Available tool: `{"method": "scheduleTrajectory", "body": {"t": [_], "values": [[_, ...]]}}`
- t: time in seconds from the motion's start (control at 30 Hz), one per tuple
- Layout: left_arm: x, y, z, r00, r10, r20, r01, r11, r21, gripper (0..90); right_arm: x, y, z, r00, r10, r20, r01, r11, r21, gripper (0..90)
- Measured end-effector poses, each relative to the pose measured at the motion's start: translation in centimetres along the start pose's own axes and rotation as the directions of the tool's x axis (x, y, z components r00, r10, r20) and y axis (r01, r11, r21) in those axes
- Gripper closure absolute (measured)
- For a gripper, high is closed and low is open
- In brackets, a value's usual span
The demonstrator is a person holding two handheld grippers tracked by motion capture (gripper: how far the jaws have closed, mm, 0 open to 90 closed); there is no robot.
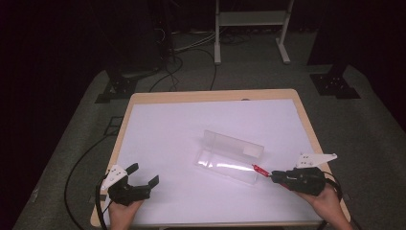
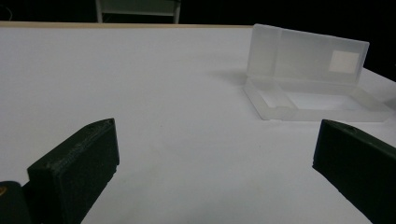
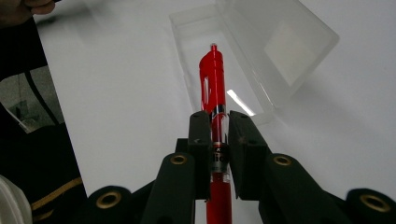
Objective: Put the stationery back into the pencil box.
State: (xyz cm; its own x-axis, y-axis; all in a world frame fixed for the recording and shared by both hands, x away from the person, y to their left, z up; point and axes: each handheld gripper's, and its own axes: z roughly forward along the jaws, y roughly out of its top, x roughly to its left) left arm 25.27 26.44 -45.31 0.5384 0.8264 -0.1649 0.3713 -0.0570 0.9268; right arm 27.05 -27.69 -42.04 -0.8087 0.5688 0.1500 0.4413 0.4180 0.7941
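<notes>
the right gripper (image 1: 274,175) has its 2 jaws clamped on the barrel of a red pen (image 3: 213,86), gripped low on the body so most of its length sticks out ahead of the tips. holding it that way keeps the free end leading, which suits feeding it lengthwise into the clear plastic case (image 1: 229,156) lying just ahead of the jaws. in the right gripper view the pen's far end hangs over the shallow tray half of the case, roughly in line with its long side; whether it is already inside the near rim or just above it is hard to say from this angle.

the case lid stands up hinged along the tray's far side, as the high view has it, so the near and top sides of the tray are open to the pen. the lid wall leaves little slack for the pen to swing sideways.

the left gripper (image 1: 142,173) rests low over the white table (image 1: 163,124), jaws spread wide with nothing between them, the case well off ahead and to its right. bare tabletop lies all around it, and the table edge runs close behind both hands.
</notes>
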Motion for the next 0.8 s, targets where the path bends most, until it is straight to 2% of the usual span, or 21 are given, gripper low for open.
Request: {"method": "scheduleTrajectory", "body": {"t": [0.8], "values": [[0.1, 0.0, 0.0, 1.0, 0.0, 0.002, 0.0, 1.0, -0.003, 0.0, 0.3, 2.7, 2.6, 0.9984, -0.021, -0.053, 0.021, 1.0, 0.013, 78.9]]}}
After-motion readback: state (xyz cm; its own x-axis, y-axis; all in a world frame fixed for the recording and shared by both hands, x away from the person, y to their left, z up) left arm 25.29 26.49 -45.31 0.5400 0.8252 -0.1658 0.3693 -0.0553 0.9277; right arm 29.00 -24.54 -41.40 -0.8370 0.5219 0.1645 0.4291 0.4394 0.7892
